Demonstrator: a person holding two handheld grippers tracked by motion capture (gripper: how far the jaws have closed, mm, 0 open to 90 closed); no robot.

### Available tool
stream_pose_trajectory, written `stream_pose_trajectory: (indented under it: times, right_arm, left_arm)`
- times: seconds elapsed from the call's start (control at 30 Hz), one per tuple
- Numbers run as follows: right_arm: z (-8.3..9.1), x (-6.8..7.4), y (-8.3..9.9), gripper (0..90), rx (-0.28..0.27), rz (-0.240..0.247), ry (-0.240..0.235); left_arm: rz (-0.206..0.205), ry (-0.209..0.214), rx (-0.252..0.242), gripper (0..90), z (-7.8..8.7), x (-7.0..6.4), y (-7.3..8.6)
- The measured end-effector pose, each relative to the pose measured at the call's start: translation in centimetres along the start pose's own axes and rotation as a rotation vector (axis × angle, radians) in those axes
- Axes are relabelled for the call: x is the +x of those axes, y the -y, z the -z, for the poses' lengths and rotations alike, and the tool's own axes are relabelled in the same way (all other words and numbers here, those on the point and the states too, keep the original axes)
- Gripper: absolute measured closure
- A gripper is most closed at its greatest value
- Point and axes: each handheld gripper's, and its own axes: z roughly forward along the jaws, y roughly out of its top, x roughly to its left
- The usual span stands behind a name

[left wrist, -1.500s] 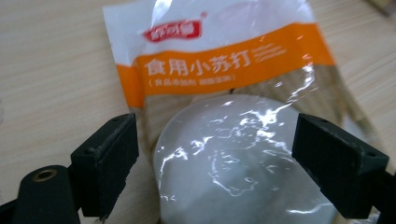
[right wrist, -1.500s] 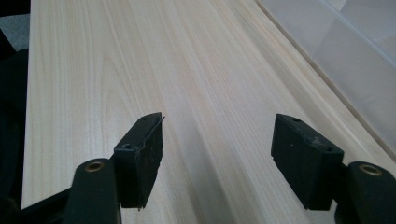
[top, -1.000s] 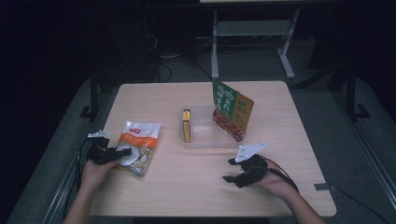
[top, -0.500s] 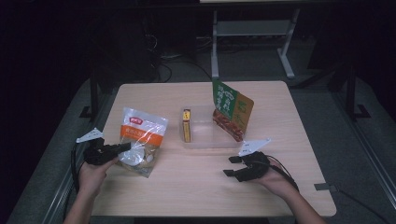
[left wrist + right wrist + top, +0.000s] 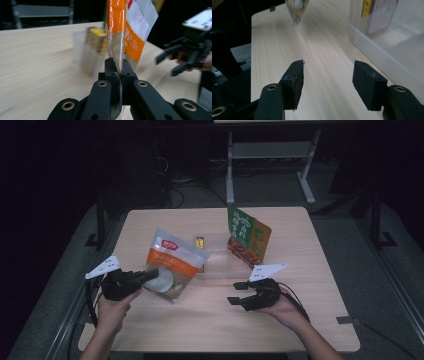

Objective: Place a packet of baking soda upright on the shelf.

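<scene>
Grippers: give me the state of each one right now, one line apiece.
Left gripper: closed on the bottom edge of the orange and white snack bag, held off the table.
Right gripper: open, holding nothing, low over the table.

Right gripper (image 5: 327, 73): two black jaws set wide apart, nothing between them, above the light wooden table (image 5: 322, 47). Clear plastic container (image 5: 387, 50): right of the jaws, holding a yellow box (image 5: 367, 7) beside a reddish packet (image 5: 382, 12) (both blurred). Snack bag (image 5: 297, 7): lower corner hanging at the top, off the table.
</scene>
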Motion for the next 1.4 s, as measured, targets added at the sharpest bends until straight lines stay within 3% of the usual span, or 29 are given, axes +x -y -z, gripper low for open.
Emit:
stream_pose_trajectory:
  times: [0.17, 0.3, 0.4, 0.5, 0.67, 0.83, 1.0, 1.1, 1.3, 1.4]
  right_arm:
    - [-0.3, 0.3, -1.1, 41.8, -0.05, 0.01, -0.044]
    - [0.1, 0.5, -1.4, 48.0, -0.09, 0.019, -0.055]
    - [0.5, 0.4, -1.5, 53.1, -0.111, 0.013, -0.059]
    - [0.9, 0.2, -1.5, 62.6, -0.129, 0.006, -0.069]
    - [1.9, -0.2, -1.4, 86.3, -0.177, -0.015, -0.083]
    - [2.4, 0.0, -1.5, 89.9, -0.18, -0.002, -0.083]
    - [2.6, -0.1, -1.5, 90.0, -0.193, -0.01, -0.116]
    - [2.7, 0.0, -1.6, 90.0, -0.204, -0.014, -0.142]
    - [2.8, 0.4, -1.8, 90.0, -0.209, 0.019, -0.152]
    - [3.2, 0.5, -1.9, 90.0, -0.207, 0.031, -0.138]
  left_arm:
    - [-0.014, 0.096, 0.018, 87.6, -3.1, -2.2, -0.4]
    - [-0.031, 0.15, 0.058, 87.6, -5.4, -3.3, -0.3]
    - [-0.028, 0.177, 0.061, 87.6, -6.6, -3.9, -0.2]
    - [-0.025, 0.194, 0.058, 87.6, -7.6, -4.4, -0.3]
    - [0.008, 0.219, 0.044, 87.6, -8.6, -4.4, 0.0]
    - [0.018, 0.217, 0.072, 87.3, -9.4, -4.1, 0.6]
    - [-0.04, 0.18, 0.108, 82.9, -10.0, -4.1, 0.5]
    - [-0.046, 0.141, 0.125, 71.4, -10.3, -3.9, 0.4]
    - [-0.048, 0.088, 0.11, 50.2, -9.5, -3.5, 0.2]
    - [-0.103, 0.046, 0.126, 46.7, -8.2, -3.5, 0.3]
